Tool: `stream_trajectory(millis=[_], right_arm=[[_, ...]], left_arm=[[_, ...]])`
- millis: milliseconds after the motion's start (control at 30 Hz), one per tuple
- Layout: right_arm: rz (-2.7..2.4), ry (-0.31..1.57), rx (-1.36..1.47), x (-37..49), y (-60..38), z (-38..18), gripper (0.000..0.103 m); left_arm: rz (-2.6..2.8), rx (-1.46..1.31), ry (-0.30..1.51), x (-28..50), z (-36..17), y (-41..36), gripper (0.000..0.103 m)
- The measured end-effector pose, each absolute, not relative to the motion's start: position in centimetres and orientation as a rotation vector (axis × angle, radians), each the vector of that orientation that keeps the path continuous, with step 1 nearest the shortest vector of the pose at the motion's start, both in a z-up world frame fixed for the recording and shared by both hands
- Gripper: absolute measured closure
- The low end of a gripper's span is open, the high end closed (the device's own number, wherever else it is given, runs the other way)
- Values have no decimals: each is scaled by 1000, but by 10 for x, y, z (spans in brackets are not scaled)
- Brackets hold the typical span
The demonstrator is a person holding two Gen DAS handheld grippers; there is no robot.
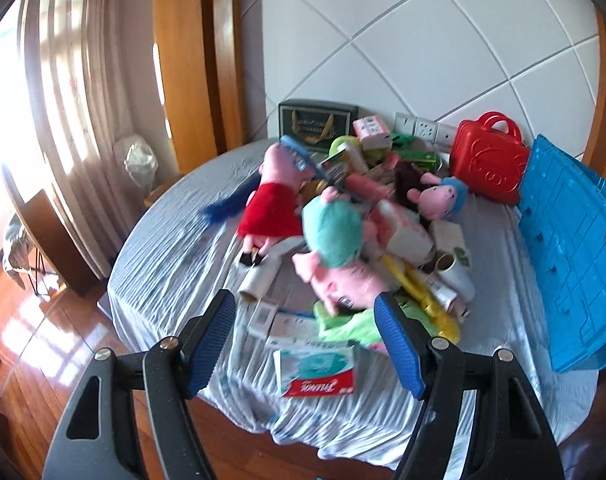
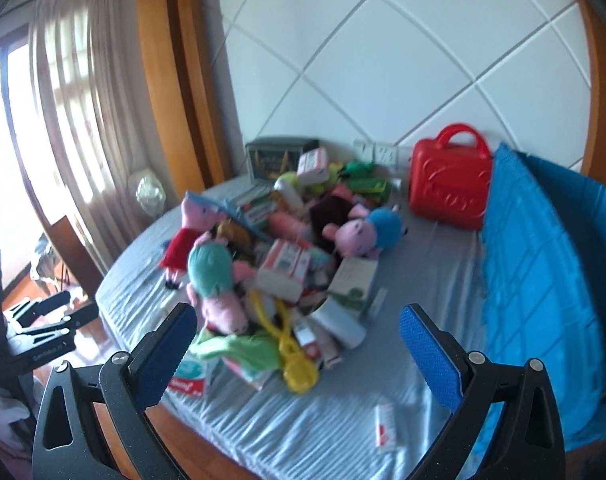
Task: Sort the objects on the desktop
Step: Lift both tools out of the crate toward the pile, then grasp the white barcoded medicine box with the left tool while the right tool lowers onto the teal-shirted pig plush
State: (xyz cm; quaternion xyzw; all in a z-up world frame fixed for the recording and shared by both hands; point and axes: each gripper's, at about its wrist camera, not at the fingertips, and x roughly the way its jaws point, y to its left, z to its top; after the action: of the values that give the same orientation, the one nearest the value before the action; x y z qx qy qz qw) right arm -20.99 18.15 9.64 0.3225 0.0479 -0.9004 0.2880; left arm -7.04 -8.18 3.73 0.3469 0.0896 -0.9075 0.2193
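Both views blurred. Left gripper [image 1: 305,334] hangs over the near edge of the tabletop [image 1: 171,264] (pale blue wrinkled cloth), fingers [image 1: 207,344] spread, nothing between them. Right gripper [image 2: 297,354] likewise, fingers [image 2: 431,358] spread wide and empty.

The objects to sort sit in one heap mid-tabletop: pig plush in red dress [image 1: 273,200] at the left, pig plush in teal [image 1: 335,248] nearer the front, pig plush in blue [image 2: 369,228] toward the back right, plus boxes, rolls and a yellow plastic piece [image 2: 291,348]. Red toy case [image 2: 449,182] stands upright at the back wall, apart from the heap. Blue crate [image 1: 571,248] on the right edge. Small white packet [image 2: 385,426] lies alone near the front.
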Motion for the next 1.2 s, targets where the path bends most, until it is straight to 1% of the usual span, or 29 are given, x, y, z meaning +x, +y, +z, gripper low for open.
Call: stream_trajectory(millis=[133,300,467,767,967,1200], right_arm=[[-2381,186,914,-212,157,84,0],[-2328,227,915,-221,127,74,0],[-2228,225,942,-243,100,58,0],[-2133,206,981,-294,74,30,0],[-2102,249,1023,-311,47,15,0],[-2127,239,1119,-321,16,-14,0]], left_arm=[[-2478,965,301,-62,27,-102,31],[-2406,999,340,-60,12,-122,31],[-2347,1008,352,-69,11,-136,31],[-2294,1030,318,-105,13,-150,31],[-2264,1114,348,-124,-11,-171,31],[-2318,1287,373,-162,-55,-208,31]])
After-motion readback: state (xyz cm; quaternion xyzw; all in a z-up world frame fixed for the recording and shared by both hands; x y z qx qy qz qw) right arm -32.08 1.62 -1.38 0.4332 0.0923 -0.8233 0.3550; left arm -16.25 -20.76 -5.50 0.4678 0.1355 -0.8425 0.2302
